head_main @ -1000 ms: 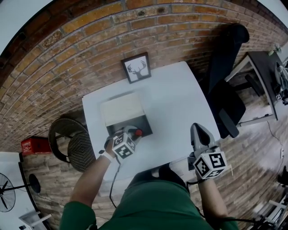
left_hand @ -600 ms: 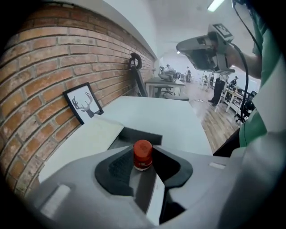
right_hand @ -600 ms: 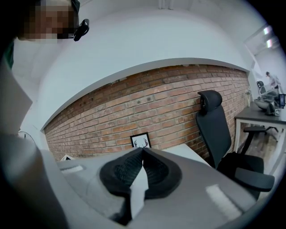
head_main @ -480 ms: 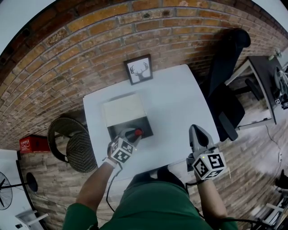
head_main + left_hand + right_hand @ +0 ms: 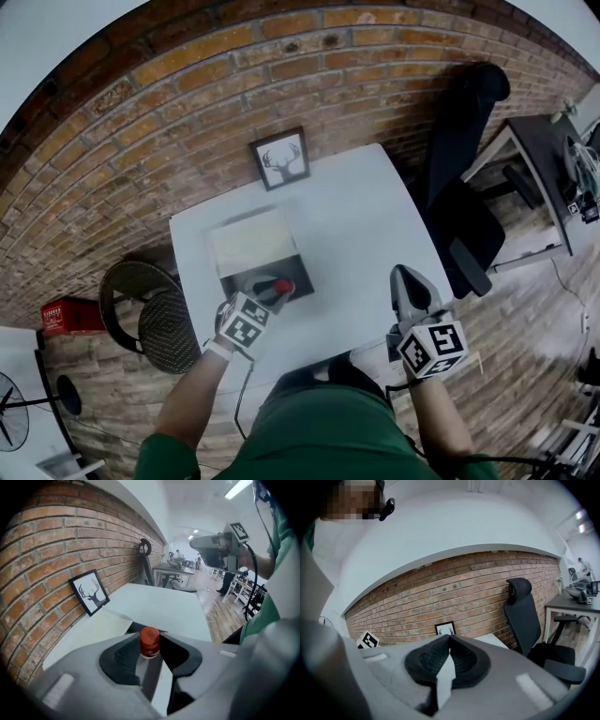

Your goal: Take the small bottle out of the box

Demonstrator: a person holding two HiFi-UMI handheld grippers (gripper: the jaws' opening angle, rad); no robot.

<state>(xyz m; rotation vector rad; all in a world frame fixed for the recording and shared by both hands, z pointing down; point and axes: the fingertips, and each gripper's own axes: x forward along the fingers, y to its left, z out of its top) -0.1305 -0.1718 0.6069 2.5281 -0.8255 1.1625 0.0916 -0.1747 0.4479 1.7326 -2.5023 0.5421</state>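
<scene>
Extraction is the step in hand: raise the left gripper (image 5: pixel 150 645) straight up from the dark, open-topped box (image 5: pixel 301 269), whose cream lid (image 5: pixel 251 242) is folded back, and keep the hold level until the rim is cleared. The head view probably shows clearance, though not conclusively. Its jaws clamp the small bottle (image 5: pixel 149 642), which has a red screw cap over a pale neck and sits directly above the box. Well aside from the box, the right gripper (image 5: pixel 449 652) has its jaws pressed together on nothing.
</scene>
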